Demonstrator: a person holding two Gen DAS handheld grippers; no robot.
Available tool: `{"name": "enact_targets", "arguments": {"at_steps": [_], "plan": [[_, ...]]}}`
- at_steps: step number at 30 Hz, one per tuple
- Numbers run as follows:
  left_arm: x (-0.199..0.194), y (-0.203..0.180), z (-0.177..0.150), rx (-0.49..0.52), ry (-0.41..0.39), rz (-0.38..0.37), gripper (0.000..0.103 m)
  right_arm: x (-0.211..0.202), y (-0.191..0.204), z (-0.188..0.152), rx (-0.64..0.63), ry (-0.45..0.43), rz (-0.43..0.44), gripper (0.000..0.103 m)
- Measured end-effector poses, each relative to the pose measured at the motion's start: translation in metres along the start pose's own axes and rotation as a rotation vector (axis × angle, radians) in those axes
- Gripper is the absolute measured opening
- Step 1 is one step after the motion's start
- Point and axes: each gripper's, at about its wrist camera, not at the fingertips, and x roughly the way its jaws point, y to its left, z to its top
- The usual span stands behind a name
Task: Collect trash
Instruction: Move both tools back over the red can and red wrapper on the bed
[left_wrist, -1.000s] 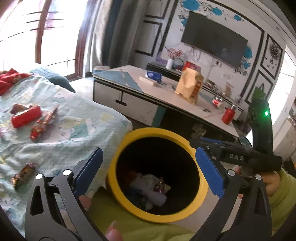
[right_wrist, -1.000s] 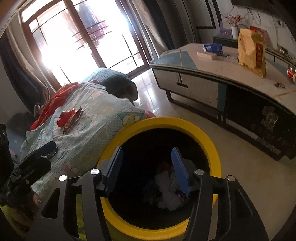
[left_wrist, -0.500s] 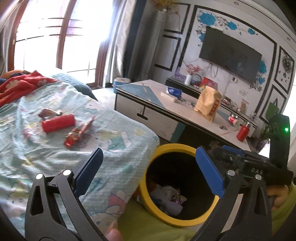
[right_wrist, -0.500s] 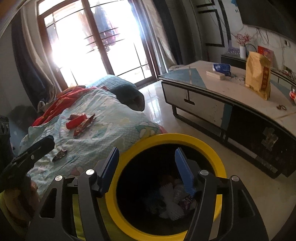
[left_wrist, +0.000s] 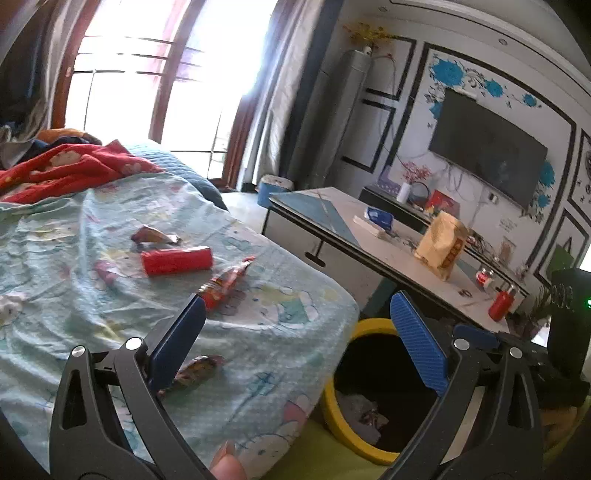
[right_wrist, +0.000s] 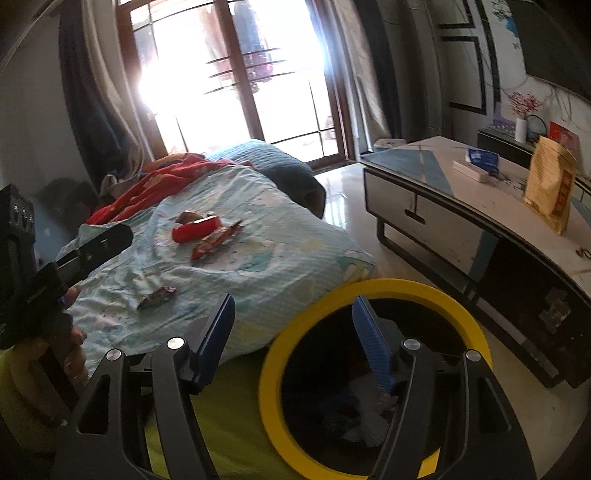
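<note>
Two tongs stand apart, empty: left tongs (left_wrist: 295, 332), right tongs (right_wrist: 293, 332) just widening. Red cylindrical wrapper (left_wrist: 176, 260) lies crosswise on the pale-blue bedsheet (left_wrist: 277, 332).

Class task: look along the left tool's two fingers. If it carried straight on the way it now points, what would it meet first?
Probably the light blue bedsheet near the bed's corner. The left tool is open and empty, and the small dark wrapper lies beside its left finger. Depth is uncertain.
</note>
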Motion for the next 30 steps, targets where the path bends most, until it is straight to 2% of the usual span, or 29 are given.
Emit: {"name": "enact_targets", "arguments": {"at_steps": [17, 30], "plan": [[-0.022, 0.059, 0.015, -0.086, -0.071, 0.081, 0.092, 0.028, 0.065, 0.008, -0.109, 0.038, 0.081, 0.064], [-0.022, 0.112, 0.02, -0.165, -0.071, 0.161, 0.092, 0.073, 0.096, 0.027, -0.135, 0.064, 0.12, 0.064]]}}
